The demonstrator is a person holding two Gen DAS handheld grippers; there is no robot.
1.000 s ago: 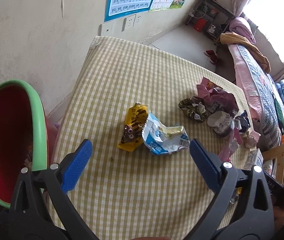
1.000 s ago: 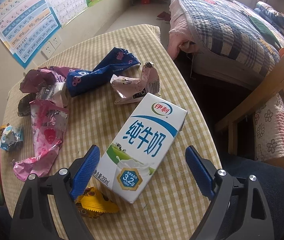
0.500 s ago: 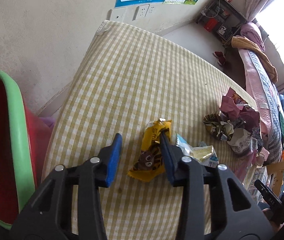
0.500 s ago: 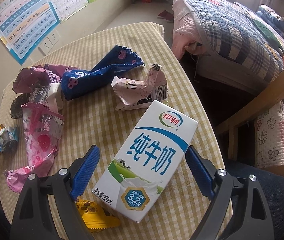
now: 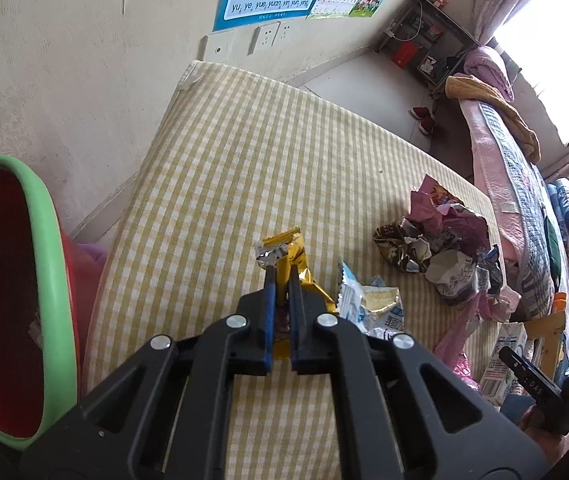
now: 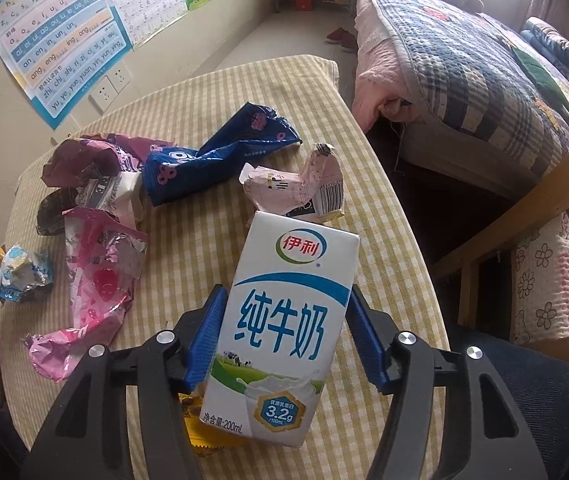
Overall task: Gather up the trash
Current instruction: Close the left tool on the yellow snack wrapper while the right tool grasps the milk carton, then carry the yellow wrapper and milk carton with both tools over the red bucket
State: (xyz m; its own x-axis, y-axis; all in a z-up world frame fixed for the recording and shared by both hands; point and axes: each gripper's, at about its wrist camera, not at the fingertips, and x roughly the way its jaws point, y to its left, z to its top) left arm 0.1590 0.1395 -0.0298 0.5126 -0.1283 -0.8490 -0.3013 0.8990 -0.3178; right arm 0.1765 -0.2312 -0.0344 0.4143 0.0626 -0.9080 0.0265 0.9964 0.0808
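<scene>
My left gripper (image 5: 279,280) is shut on a yellow snack wrapper (image 5: 290,254) and holds it just above the checked tablecloth (image 5: 244,168). A blue-and-white wrapper (image 5: 368,306) lies just to its right. My right gripper (image 6: 284,312) is shut on a white milk carton (image 6: 284,320) with blue characters, its blue pads (image 6: 208,336) pressing both sides. A red bin with a green rim (image 5: 50,280) stands at the table's left edge.
A heap of crumpled wrappers (image 5: 440,240) lies at the table's right side. A pink foil wrapper (image 6: 96,276), a dark blue wrapper (image 6: 220,156) and a torn pink carton (image 6: 296,188) lie ahead of the milk carton. A bed (image 6: 464,64) and a wooden chair (image 6: 544,220) stand to the right.
My left gripper moved forward and closed on the yellow wrapper. My right gripper closed on the milk carton, which now points straight ahead between the pads.
</scene>
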